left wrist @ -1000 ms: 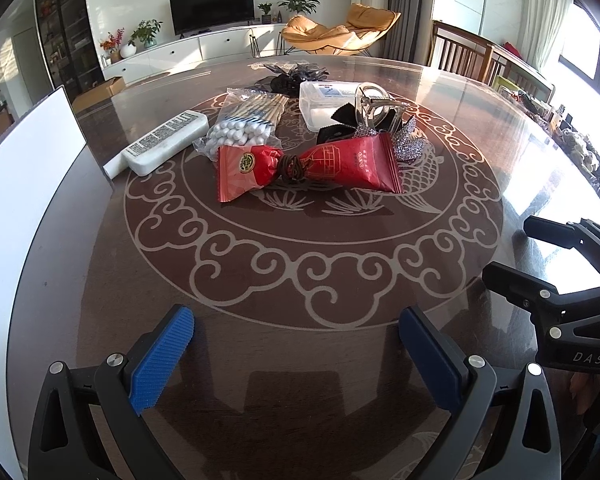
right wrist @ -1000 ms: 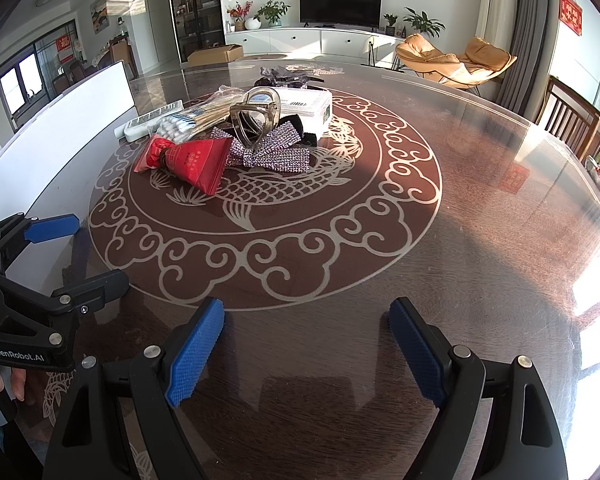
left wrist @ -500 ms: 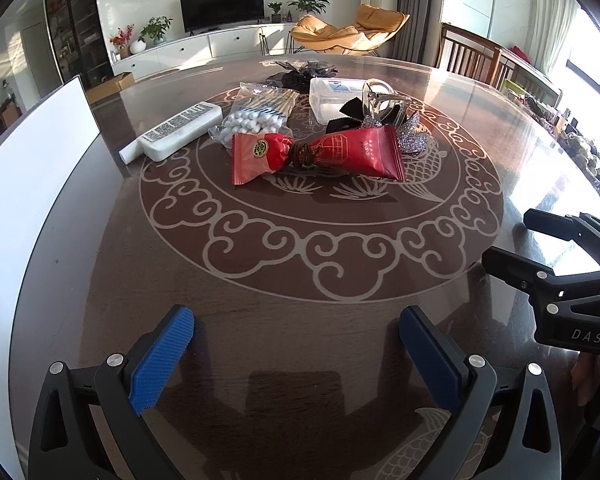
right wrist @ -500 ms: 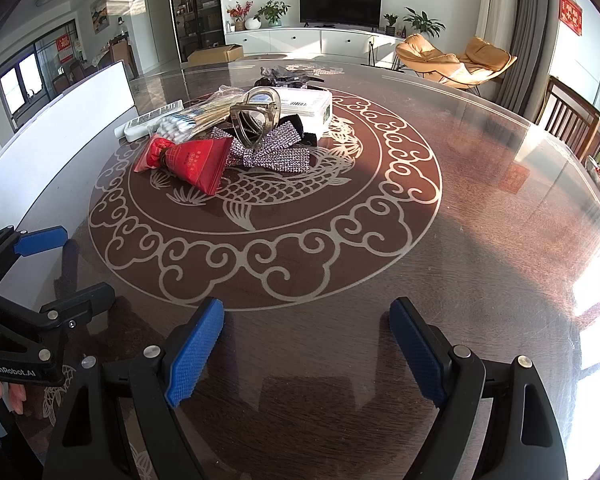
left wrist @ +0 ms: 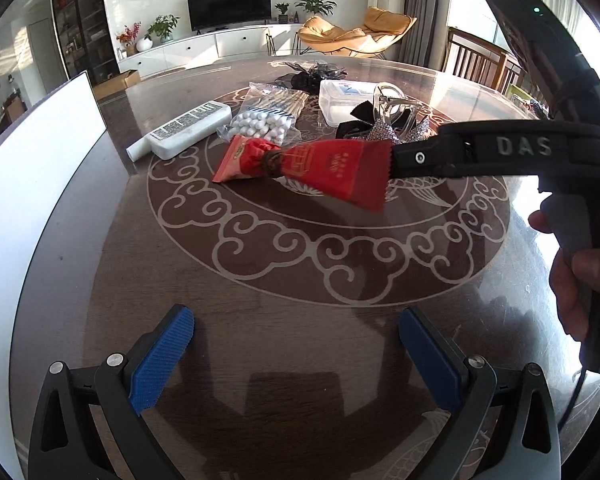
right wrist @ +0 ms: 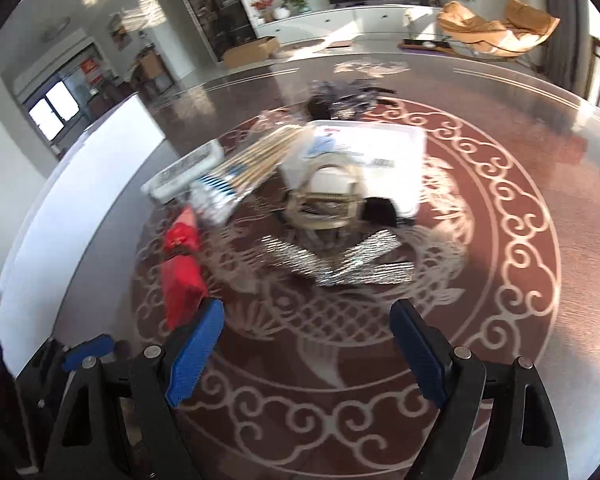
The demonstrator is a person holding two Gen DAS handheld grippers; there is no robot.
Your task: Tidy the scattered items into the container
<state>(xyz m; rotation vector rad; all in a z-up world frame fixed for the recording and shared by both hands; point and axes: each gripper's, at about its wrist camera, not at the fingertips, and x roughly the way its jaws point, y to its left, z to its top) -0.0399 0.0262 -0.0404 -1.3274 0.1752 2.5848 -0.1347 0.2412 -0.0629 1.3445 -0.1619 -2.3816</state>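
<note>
Dark polished wood with a pale cloud-scroll ring, that's the round bench [left wrist: 300, 340], and everything to be tidied sits heaped at the middle of the pattern, within reach of both hands. Along the left edge stands the white container [left wrist: 32, 184], its wall just beside the pile; judging by that, each carry should be short. Largest in the heap is the clear plastic lidded box [right wrist: 364, 148], with clear-framed goggles [left wrist: 396, 110] lying on a glittery silver bow [right wrist: 336, 264] in front of it. Then the white tube [left wrist: 188, 130], the bag of cotton swabs [left wrist: 268, 114], and nearest, the red snack packet [left wrist: 304, 166], lying flat. The right tool [right wrist: 308, 344] is out over the pile, jaws apart and empty, one blue pad just beside the packet's end, which looks like the first pick. The left tool [left wrist: 296, 356] hovers low over bare wood, spread wide, nothing between its pads, seemingly waiting its turn.
</note>
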